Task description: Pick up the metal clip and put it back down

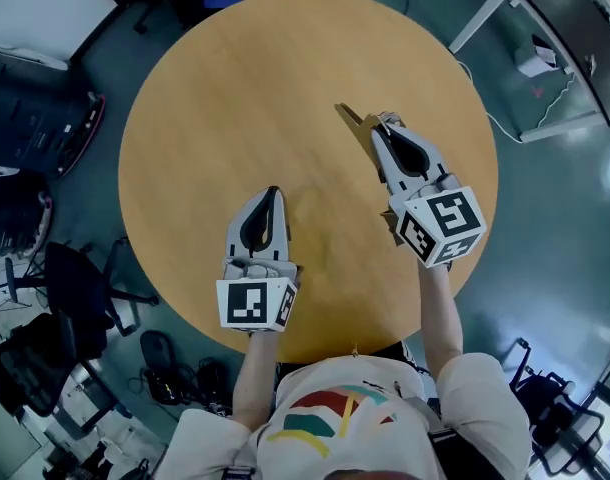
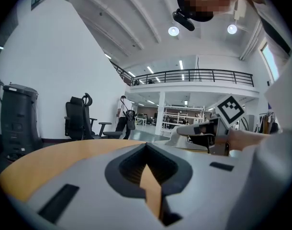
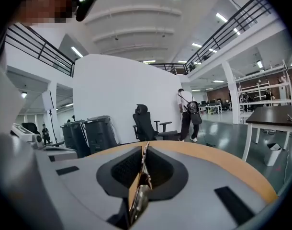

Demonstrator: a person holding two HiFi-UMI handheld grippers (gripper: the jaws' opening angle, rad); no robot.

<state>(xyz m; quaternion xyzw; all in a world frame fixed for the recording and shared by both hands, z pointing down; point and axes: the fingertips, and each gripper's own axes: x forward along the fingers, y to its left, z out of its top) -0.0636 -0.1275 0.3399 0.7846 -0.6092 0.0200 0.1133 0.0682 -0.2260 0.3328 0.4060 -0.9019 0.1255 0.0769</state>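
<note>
A thin metal clip [image 3: 140, 190] stands on edge between the pads of my right gripper [image 3: 145, 145], which is shut on it. In the head view the right gripper [image 1: 387, 123] is over the right part of the round wooden table [image 1: 235, 88], pointing away from me, and its body hides the clip. Its shadow falls on the wood just left of the tip. My left gripper [image 1: 273, 194] rests near the table's front middle with its tips together and nothing between them. The left gripper [image 2: 146, 146] shows only table wood through the slit behind its tips.
Office chairs [image 1: 75, 298] and a bag stand on the floor at the table's left. A white desk frame [image 1: 545, 58] is at the far right. Dark bins [image 3: 88, 133] and a black chair [image 3: 146, 123] stand beyond the table's edge.
</note>
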